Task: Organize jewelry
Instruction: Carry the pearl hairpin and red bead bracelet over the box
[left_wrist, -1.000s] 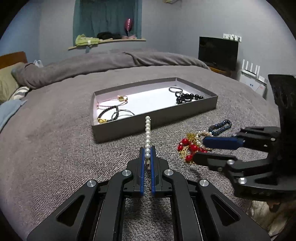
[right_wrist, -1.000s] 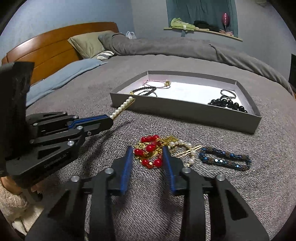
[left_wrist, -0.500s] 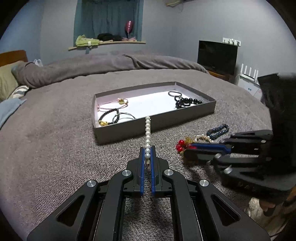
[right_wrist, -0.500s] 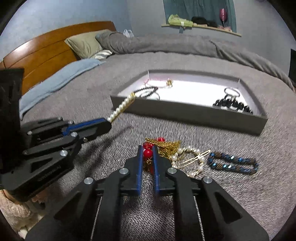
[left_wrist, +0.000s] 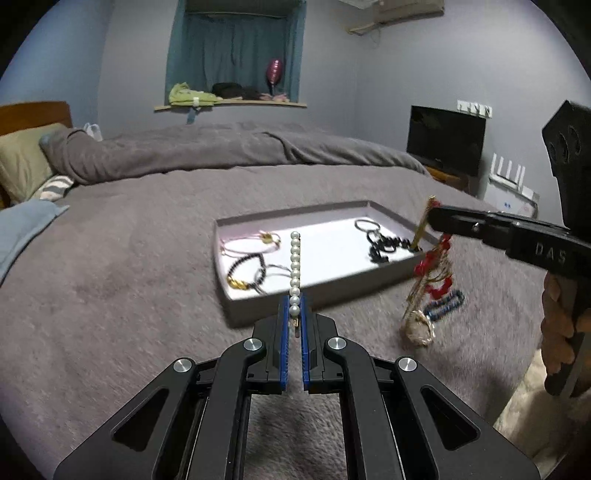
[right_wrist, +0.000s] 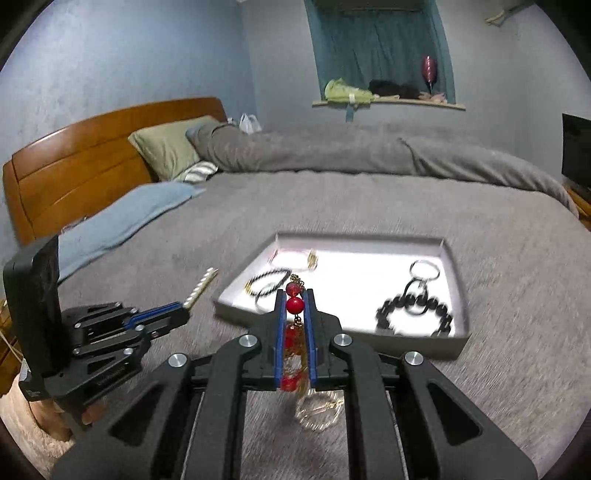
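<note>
Left gripper (left_wrist: 294, 312) has its jaws clamped on the pearl strand (left_wrist: 294, 266), which sticks out stiffly over the near wall of the grey tray (left_wrist: 314, 299) on the bed (left_wrist: 129, 258). Right gripper (right_wrist: 295, 306) jaws are closed on the red bead necklace (right_wrist: 295, 304), lifted clear of the blanket, gold chain and a pearly loop dangling blurred below. Blue bead bracelet (left_wrist: 445, 304) lies on the bed just beside the tray. Inside: black bead bracelet (right_wrist: 415, 314), silver ring (right_wrist: 424, 269), pink cord bracelet (left_wrist: 245, 245).
</note>
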